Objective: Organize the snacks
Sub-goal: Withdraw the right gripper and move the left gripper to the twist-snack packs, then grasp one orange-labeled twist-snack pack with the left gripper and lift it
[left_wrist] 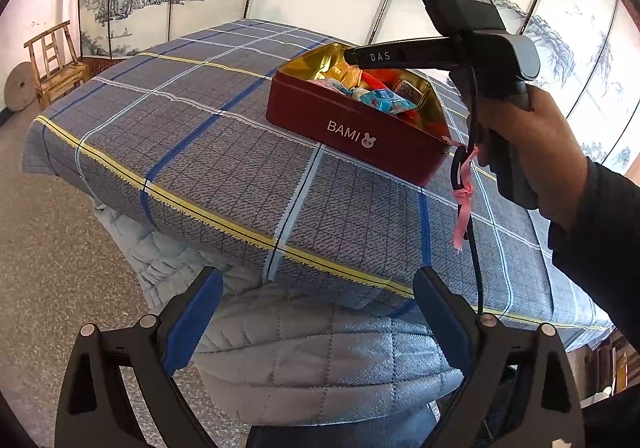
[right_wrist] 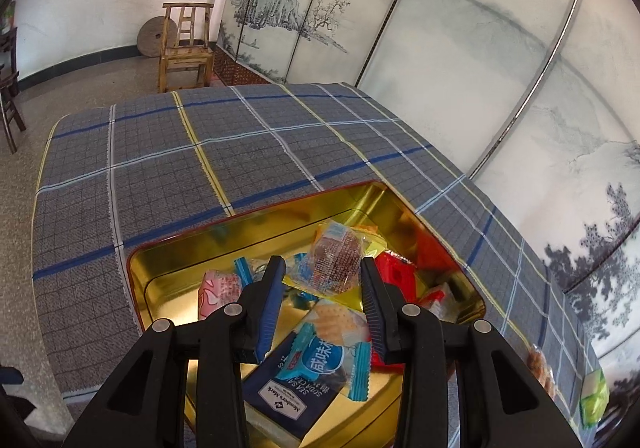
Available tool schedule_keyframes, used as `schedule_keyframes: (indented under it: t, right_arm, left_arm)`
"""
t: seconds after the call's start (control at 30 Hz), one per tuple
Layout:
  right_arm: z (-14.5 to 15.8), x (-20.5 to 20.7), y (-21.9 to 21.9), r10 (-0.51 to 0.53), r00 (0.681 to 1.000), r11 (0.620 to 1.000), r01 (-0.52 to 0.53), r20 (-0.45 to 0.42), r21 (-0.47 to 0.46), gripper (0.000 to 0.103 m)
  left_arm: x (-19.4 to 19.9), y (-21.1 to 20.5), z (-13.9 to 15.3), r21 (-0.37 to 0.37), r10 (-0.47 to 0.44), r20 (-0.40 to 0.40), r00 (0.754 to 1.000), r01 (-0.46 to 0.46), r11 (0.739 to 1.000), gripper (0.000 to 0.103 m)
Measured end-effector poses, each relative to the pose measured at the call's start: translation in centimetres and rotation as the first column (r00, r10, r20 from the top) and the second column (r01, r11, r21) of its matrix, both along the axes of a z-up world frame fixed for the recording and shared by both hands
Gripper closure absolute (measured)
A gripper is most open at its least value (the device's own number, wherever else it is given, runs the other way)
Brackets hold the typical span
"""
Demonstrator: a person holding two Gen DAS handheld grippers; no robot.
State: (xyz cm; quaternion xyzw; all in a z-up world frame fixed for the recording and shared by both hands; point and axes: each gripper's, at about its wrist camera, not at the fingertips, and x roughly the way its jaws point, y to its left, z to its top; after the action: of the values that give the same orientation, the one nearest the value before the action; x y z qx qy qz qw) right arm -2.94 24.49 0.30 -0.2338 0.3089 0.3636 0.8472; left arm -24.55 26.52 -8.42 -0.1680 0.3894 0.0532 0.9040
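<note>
A dark red BAMI tin [left_wrist: 352,128] with a gold inside [right_wrist: 180,268] stands open on the checked tablecloth, holding several wrapped snacks. My right gripper [right_wrist: 322,264] reaches down into the tin. A clear packet with a brown snack [right_wrist: 334,258] sits between its blue pads, touching both, low over the pile. Below it lie a blue cracker packet [right_wrist: 324,358], a navy soda cracker pack [right_wrist: 288,404] and a pink sweet [right_wrist: 218,288]. My left gripper [left_wrist: 318,280] hangs open and empty off the table's near edge. One finger [left_wrist: 380,57] of the right gripper shows over the tin.
An orange snack [right_wrist: 540,364] and a green packet [right_wrist: 594,400] lie on the tablecloth [right_wrist: 240,152] right of the tin. A quilted cover [left_wrist: 320,352] hangs below the near edge. A wooden chair [right_wrist: 186,44] and painted screen [right_wrist: 400,28] stand behind. A person's hand [left_wrist: 536,152] holds the right gripper.
</note>
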Motion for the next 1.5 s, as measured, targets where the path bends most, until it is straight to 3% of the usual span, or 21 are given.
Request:
schedule_keyframes:
  t: [0.03,0.17,0.3,0.4,0.47,0.57,0.67,0.77,0.83,0.97,1.13,1.33,1.47,1.5]
  right_arm:
    - [0.0,-0.1,-0.3,0.011,1.000,1.000,-0.011,-0.008,0.019,0.060]
    - [1.4,-0.5,-3.8,-0.006,0.999,0.994,0.001,0.045,0.108,0.014]
    - [2.3,0.9,-11.2,-0.148,0.983,0.976,0.128,0.111,0.174,0.008]
    - [0.7,3.5,-19.7,-0.319,0.946,0.930,0.302,0.054,0.210,0.007]
    - [-1.2,5.6,-26.5,-0.443,0.896,0.870,0.439,-0.036,0.225,0.007]
    - [-4.3,7.5,-36.9,-0.609,0.778,0.745,0.628,-0.153,0.225,0.007]
    - [-6.0,7.6,-45.1,-0.711,0.670,0.629,0.742,-0.214,0.232,0.007]
    - [-6.9,7.0,-50.6,-0.739,0.615,0.552,0.787,-0.276,0.275,0.007]
    - [-7.4,6.8,-52.4,-0.730,0.603,0.522,0.796,-0.322,0.307,0.007]
    - [-8.2,6.5,-53.7,-0.725,0.589,0.489,0.805,-0.356,0.336,0.007]
    - [-8.1,6.0,-54.3,-0.714,0.594,0.465,0.798,-0.369,0.384,0.004]
    - [-8.8,5.7,-56.0,-0.723,0.543,0.386,0.830,-0.428,0.402,0.003]
    - [-9.5,6.1,-56.7,-0.706,0.524,0.361,0.845,-0.477,0.394,0.003]
    - [-9.5,6.0,-56.7,-0.705,0.519,0.356,0.849,-0.483,0.392,0.003]
  left_arm:
    - [0.0,-0.2,0.1,0.006,-0.002,-0.001,1.000,0.002,1.000,0.009]
    - [0.4,-1.0,0.4,0.035,-0.016,-0.007,1.000,0.016,0.999,0.009]
    - [1.5,-2.4,1.3,0.069,-0.057,-0.001,0.998,0.056,0.996,0.009]
    - [3.0,-4.2,2.6,0.105,-0.119,0.025,0.993,0.115,0.988,0.009]
    - [4.7,-5.7,3.5,0.129,-0.162,0.041,0.986,0.156,0.979,0.009]
    - [8.1,-8.3,5.3,0.128,-0.234,0.066,0.970,0.225,0.966,0.009]
    - [12.6,-11.7,7.0,0.131,-0.303,0.088,0.949,0.290,0.948,0.008]
    - [18.0,-15.9,8.0,0.147,-0.369,0.084,0.926,0.355,0.923,0.008]
    - [22.0,-18.5,8.1,0.141,-0.395,0.091,0.914,0.381,0.914,0.008]
    - [30.1,-23.3,6.5,0.162,-0.385,0.037,0.922,0.375,0.913,0.010]
    - [37.9,-28.0,3.1,0.299,-0.354,-0.043,0.934,0.350,0.888,0.021]
    - [43.0,-29.8,-0.6,0.285,-0.308,-0.170,0.936,0.346,0.894,0.027]
    - [43.9,-30.2,-1.2,0.241,-0.305,-0.160,0.939,0.336,0.910,0.028]
    - [44.0,-30.4,-1.2,0.236,-0.312,-0.154,0.937,0.342,0.910,0.035]
